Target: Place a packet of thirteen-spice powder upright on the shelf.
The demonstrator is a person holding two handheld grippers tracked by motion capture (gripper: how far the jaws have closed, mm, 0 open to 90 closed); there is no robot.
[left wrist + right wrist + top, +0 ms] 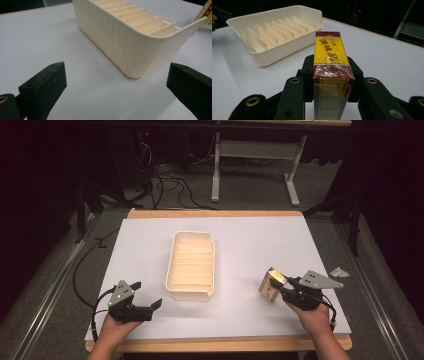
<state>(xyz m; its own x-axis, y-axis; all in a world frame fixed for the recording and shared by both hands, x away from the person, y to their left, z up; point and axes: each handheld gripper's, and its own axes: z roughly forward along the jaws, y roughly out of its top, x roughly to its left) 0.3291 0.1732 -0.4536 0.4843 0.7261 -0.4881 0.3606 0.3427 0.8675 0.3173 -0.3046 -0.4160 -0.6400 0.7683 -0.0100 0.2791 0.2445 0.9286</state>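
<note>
Gripping the box (331,72) on its narrow sides, the right gripper (280,285) sits right of the slotted tray (170,270); left gripper (148,295) idles open. Should drop it edge-on between dividers.

The left gripper (112,92) has its black jaws wide apart at the bottom corners; the cream slotted tray (125,47) fills the upper centre on the white table (37,37).

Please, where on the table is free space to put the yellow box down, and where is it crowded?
Bare white table lies between the cream tray and the right gripper holding the yellow box, also along the far edge behind the tray. Crowded: the tray's divided slots, and the near-left corner with the left gripper.
</note>
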